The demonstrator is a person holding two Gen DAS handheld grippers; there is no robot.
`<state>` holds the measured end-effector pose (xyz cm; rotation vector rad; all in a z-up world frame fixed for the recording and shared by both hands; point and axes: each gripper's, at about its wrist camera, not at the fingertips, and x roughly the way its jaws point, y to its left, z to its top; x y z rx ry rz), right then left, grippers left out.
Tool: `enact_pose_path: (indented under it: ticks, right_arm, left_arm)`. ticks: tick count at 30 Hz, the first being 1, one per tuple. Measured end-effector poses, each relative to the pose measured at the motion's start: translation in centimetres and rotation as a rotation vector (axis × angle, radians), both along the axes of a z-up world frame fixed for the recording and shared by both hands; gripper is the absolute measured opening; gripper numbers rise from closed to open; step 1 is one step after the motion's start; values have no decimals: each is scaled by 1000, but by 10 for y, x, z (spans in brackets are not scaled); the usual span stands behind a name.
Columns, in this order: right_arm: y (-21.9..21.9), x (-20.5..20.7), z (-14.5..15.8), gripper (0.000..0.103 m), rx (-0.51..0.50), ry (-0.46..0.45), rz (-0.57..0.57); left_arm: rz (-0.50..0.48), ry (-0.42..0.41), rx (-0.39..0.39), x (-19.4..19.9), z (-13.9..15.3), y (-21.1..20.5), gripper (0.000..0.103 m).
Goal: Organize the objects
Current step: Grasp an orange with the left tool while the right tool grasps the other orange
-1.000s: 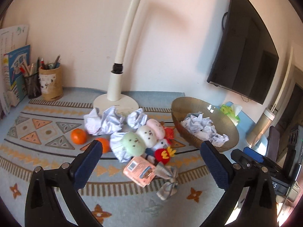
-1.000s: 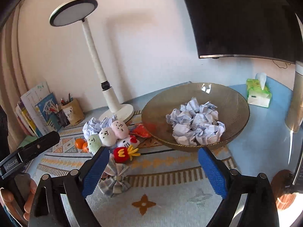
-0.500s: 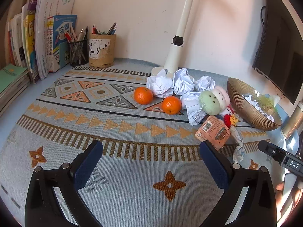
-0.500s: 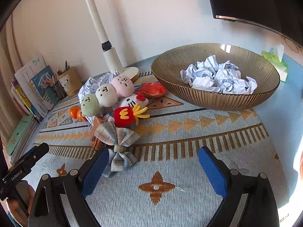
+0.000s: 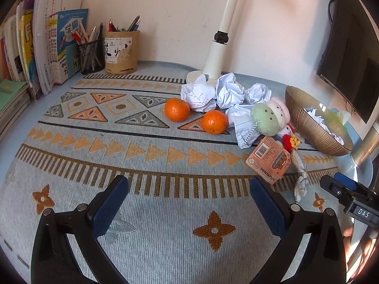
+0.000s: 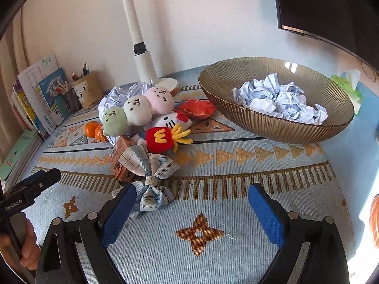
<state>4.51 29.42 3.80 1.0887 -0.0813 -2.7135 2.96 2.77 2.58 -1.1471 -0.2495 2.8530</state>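
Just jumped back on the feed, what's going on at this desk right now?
A person holds a claw in each hand over the patterned blue mat; both are open and empty. The left claw faces two oranges and loose crumpled paper balls. The right claw hovers just short of the checked fabric bow, beside the plush toy pile. The ribbed gold bowl already holds crumpled paper; nothing is gripped yet.

Each black gripper (image 5: 189, 198) has blue pads (image 6: 265, 215) (silver screws behind).
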Motion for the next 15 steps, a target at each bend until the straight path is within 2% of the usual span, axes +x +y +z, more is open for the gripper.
enact_pose_path:
  ticks: [1, 2, 3, 5, 7, 8, 9, 12, 15]
  right_arm:
    - [-6, -1, 2, 94, -10, -10, 25]
    - [-12, -3, 4, 89, -44, -33, 61]
    - [-21, -7, 6, 81, -94, -60, 106]
    - [-45, -14, 13, 78, -193, -96, 194]
    - [-76, -26, 14, 74, -252, -146, 258]
    - [-91, -33, 12, 69, -258, -174, 276]
    - [-108, -41, 9, 66, -249, -199, 286]
    - [-148, -66, -5, 61, -184, -242, 273]
    - [-165, -92, -20, 59, -137, -266, 208]
  left_arm:
    - [-5, 7, -19, -6, 6, -6, 102]
    - [-6, 24, -43, -12, 14, -12, 102]
    - [-13, 39, -60, -20, 22, -20, 102]
    - [-44, 75, -69, -40, 35, -34, 102]
    - [-99, 50, -60, -66, 37, -44, 97]
    - [-126, 34, -55, -78, 36, -47, 88]
    - [-156, 20, -48, -88, 34, -49, 85]
    - [-240, -4, -25, -109, 24, -53, 83]
    - [-304, -30, -4, -121, 12, -55, 72]
